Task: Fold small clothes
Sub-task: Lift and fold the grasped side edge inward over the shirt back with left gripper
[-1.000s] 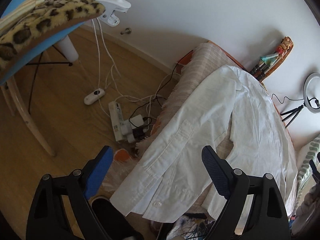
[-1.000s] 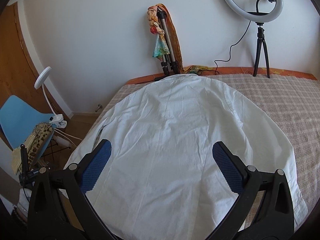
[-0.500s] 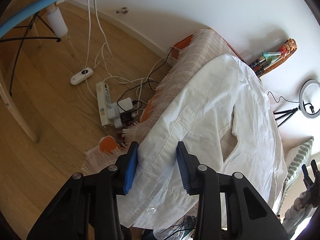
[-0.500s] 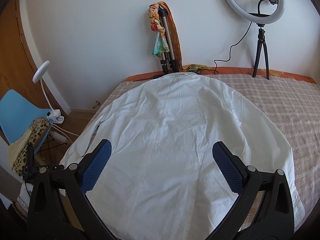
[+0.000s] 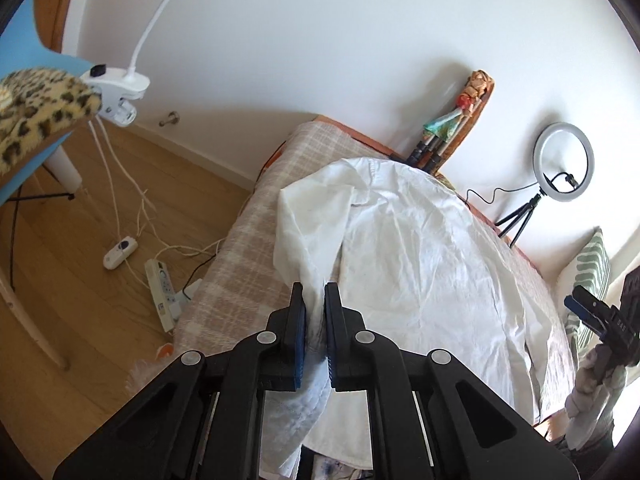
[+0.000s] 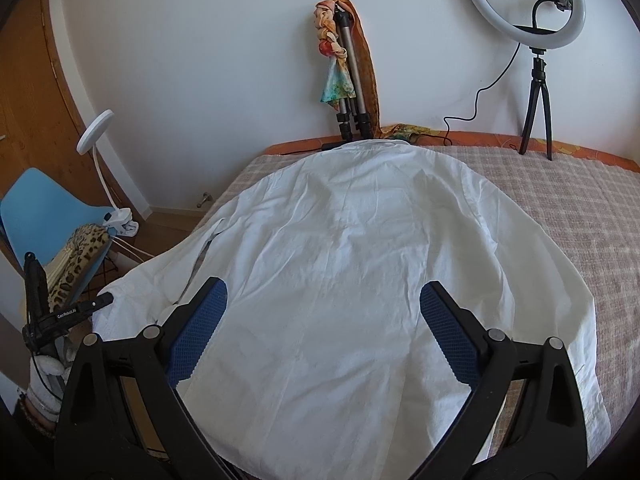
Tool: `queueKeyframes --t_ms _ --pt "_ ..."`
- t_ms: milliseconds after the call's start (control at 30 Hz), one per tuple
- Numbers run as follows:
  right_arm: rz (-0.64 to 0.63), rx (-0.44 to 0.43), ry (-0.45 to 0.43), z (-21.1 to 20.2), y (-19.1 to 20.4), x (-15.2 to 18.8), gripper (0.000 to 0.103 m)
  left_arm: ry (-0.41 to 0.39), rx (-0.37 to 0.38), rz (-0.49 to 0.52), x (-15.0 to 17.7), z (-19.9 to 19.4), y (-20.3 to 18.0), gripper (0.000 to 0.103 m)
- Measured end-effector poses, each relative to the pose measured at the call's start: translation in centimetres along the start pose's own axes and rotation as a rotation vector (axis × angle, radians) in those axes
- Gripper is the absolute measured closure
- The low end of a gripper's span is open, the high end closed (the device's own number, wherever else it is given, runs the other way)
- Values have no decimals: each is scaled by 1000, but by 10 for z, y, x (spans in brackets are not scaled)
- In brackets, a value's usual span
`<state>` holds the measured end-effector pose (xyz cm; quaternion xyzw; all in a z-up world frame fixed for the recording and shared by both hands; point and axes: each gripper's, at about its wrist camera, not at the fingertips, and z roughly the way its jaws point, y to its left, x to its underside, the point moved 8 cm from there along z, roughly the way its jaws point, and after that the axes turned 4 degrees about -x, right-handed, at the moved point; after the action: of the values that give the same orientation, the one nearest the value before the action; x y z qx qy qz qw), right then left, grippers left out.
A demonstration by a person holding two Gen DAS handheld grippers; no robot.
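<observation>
The white shirt (image 6: 360,264) lies back-up across the checked bed (image 6: 568,200). The left hand-held gripper (image 5: 314,312) is closing, its pads pinching the shirt's sleeve (image 5: 304,220), lifted off the bed edge. The right hand-held gripper (image 6: 322,328) hovers above the shirt's back, jaws wide but closing, gripping nothing.

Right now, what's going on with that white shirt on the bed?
A person holding two grippers is folding a white shirt spread on the checked bedspread. The left gripper has its jaws closing on the shirt's sleeve, lifting it off the bed's edge. The right gripper hovers over the shirt's back, jaws wide, just starting to close, gripping nothing.
</observation>
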<state>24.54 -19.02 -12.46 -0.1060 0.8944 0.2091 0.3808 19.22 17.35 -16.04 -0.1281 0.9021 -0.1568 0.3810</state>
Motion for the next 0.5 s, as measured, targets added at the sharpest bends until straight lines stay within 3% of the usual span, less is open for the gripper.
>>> queueKeyframes --t_ms 167,300,500 --pt "-14 -47 66 16 9 -5 39 -12 79 210 7 1 -79 96" --pt "-42 -142 147 42 29 -23 39 36 109 374 35 12 -123 96" --pt "-8 -298 268 104 63 -47 39 86 95 521 72 22 -148 96"
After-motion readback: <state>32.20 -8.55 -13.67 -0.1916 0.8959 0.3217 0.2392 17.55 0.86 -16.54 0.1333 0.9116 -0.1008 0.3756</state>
